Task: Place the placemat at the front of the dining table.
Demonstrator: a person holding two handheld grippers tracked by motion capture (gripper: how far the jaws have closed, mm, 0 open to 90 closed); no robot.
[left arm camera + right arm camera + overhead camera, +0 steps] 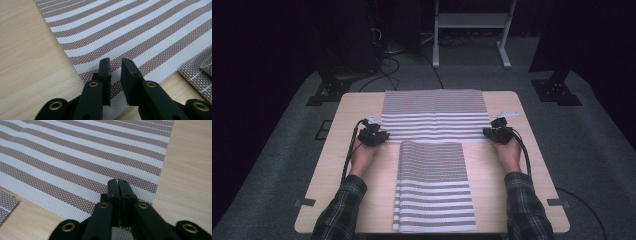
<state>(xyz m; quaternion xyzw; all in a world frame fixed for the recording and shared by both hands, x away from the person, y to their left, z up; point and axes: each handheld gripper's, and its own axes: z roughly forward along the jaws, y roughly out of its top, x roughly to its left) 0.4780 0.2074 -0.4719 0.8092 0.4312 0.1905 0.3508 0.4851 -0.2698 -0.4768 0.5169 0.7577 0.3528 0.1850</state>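
While my left gripper (115, 65) hovers slightly parted and my right gripper (117, 185) closed, each over a near corner of the far mat (434, 116), I judge it light, floppy, best pinched at corners.

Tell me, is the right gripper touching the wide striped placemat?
Cannot tell. In the right gripper view, the right gripper has its jaws shut over the wide striped placemat, at its near corner, but whether the tips rest on it or hover is hidden.
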